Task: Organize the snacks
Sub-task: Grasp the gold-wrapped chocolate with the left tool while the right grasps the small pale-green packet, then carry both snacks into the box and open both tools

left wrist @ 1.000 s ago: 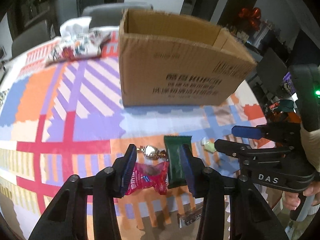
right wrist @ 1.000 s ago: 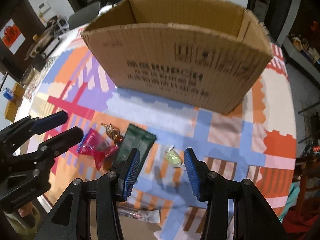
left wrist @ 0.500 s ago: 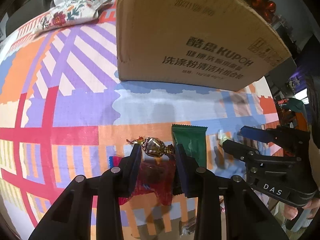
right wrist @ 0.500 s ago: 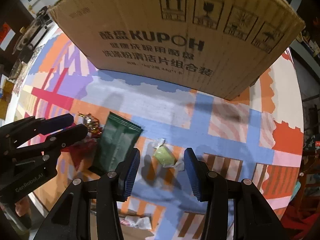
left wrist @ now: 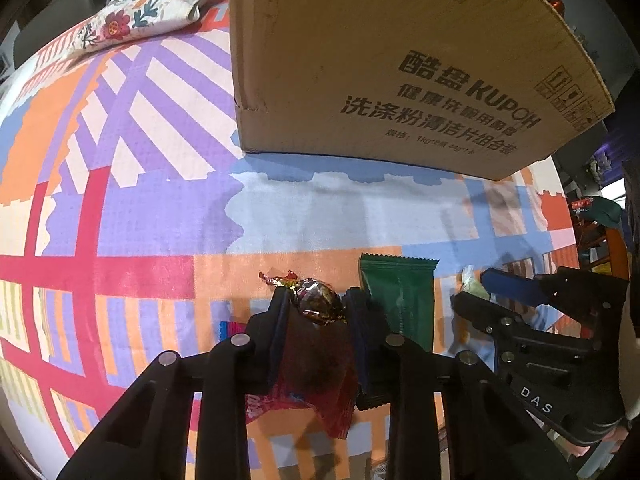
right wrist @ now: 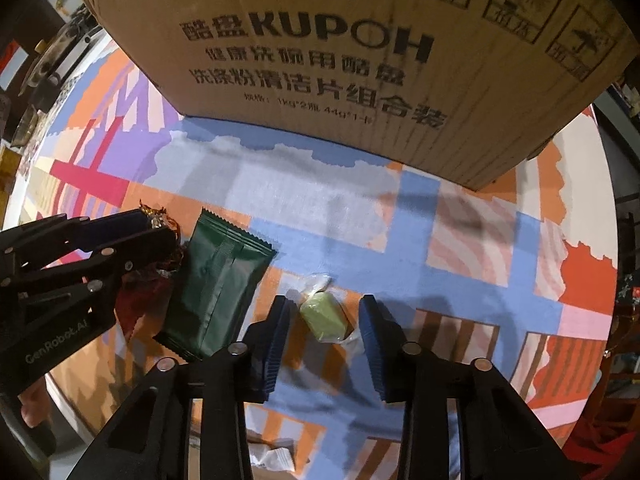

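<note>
My left gripper [left wrist: 316, 312] has been closing on the foil candy [left wrist: 318, 306]; its fingers [left wrist: 280, 320] now touch the wrapper on both sides, directly over the red packet [left wrist: 312, 384] lying on the counter [left wrist: 160, 232]. I should squeeze the candy body, not its twisted tail, and lift straight up so the packet stays put. My right gripper [right wrist: 322, 320] has also been closing, but its fingers [right wrist: 276, 328] stand apart either side of the green sweet [right wrist: 324, 316], not yet pressing it. I judge it best to centre on the block, clear of the loose wrapper ends, then pinch. The green pouch [right wrist: 218, 280] lies between the two. Beyond stands the box [right wrist: 340, 60], likely where they go.
</note>
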The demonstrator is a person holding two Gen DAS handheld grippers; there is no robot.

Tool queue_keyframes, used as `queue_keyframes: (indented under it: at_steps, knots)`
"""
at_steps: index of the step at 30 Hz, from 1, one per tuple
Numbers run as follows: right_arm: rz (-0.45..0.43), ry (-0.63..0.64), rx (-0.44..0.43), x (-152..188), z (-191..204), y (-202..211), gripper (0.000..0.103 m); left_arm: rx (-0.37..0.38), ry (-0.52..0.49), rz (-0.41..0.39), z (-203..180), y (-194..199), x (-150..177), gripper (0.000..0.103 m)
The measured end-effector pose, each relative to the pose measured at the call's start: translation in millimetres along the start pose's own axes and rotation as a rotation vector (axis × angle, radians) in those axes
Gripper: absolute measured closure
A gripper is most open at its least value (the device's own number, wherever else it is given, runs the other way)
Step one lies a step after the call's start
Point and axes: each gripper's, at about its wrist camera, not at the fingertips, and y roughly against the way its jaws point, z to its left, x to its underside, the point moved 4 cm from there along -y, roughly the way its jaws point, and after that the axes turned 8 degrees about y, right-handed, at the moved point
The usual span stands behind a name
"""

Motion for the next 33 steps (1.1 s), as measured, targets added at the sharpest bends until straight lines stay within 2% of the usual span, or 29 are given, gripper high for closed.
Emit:
queue_keyframes:
  at_steps: [4, 9, 19, 27, 33]
  knots:
    - [-0.003, 0.010, 0.013, -0.3, 3.2, -1.2, 0.081, -0.012, -0.010, -0.012, -2.1, -0.4, -1.6, 0.077]
    - [-0.015, 0.005, 0.012, 1.2, 4.7, -0.1, 0.081, -0.023, -0.037, -0.034, -8.8, 2.3, -1.9, 0.078]
    - [-0.081, -0.001, 0.014, -0.8, 2.6, 28.8, 0.081, 0.002, -0.086, -0.125, -23.3, 38.7, 2.2, 0.078]
    - [-0.196, -0.022, 0.004, -7.2, -2.1, 72.2, 0.081, 0.011, -0.142, -0.215, -28.1, 79.8, 5.6, 0.078]
    - [-0.313, -0.041, 0.005, -13.8, 1.8, 114.7, 0.081, 0.039, -0.179, -0.294, -41.0, 114.3, 1.8, 0.078]
